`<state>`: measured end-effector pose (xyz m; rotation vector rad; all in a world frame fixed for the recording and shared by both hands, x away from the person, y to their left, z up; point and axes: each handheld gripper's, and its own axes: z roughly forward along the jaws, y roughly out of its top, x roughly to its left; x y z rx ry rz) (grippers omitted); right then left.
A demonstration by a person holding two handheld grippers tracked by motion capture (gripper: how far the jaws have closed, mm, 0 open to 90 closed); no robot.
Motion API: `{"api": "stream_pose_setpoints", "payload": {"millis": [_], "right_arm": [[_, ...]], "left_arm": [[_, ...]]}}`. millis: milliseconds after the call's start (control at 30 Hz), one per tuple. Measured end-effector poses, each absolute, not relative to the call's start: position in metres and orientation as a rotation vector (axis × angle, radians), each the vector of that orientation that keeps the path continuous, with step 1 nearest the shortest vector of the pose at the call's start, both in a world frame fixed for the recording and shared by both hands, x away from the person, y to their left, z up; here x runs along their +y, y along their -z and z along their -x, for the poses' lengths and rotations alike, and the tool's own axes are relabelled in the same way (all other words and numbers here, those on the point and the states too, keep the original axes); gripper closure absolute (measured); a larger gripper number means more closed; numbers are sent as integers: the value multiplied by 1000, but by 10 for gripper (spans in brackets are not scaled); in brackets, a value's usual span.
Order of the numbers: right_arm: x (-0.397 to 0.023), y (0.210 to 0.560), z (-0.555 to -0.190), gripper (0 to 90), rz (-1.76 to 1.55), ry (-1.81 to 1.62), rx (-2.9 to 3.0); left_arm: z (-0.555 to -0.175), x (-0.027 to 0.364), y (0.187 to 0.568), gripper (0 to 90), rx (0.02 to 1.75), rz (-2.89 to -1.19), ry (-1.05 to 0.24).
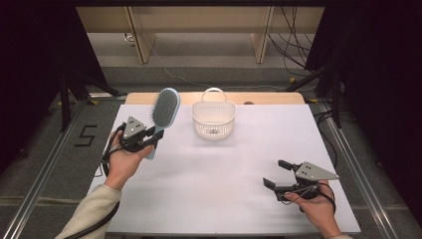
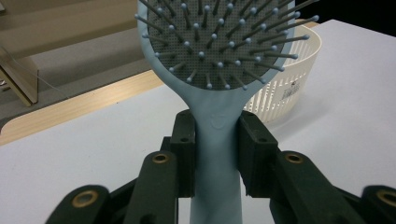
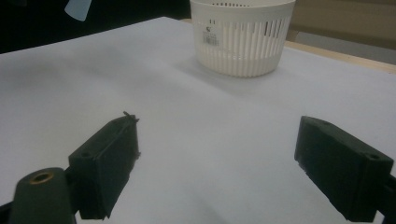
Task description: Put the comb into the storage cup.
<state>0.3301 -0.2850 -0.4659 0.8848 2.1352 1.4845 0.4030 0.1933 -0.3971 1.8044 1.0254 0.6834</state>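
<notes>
A light blue hairbrush [image 1: 164, 110] with a grey bristle pad is held up off the table at the left, head uppermost. My left gripper [image 1: 152, 137] is shut on its handle; in the left gripper view both black pads press the handle [image 2: 217, 140] from either side, below the brush head [image 2: 219, 42]. A white slatted basket [image 1: 214, 118] with a loop handle stands on the white table at the back centre, to the right of the brush. My right gripper [image 1: 276, 174] rests low at the front right, jaws wide apart with nothing between them [image 3: 217, 158].
The white table top [image 1: 219, 169] has a wooden strip along its far edge. Dark stands and cables flank the table on both sides. The basket [image 3: 243, 37] lies ahead of the right gripper across bare table.
</notes>
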Motion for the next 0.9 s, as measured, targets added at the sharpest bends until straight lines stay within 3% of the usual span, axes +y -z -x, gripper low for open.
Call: {"api": "stream_pose_setpoints", "payload": {"millis": [900], "right_arm": [[-285, 466, -330, 145, -885, -1486, 2136]], "left_arm": [[-406, 189, 395, 701, 1016, -1807, -678]]}}
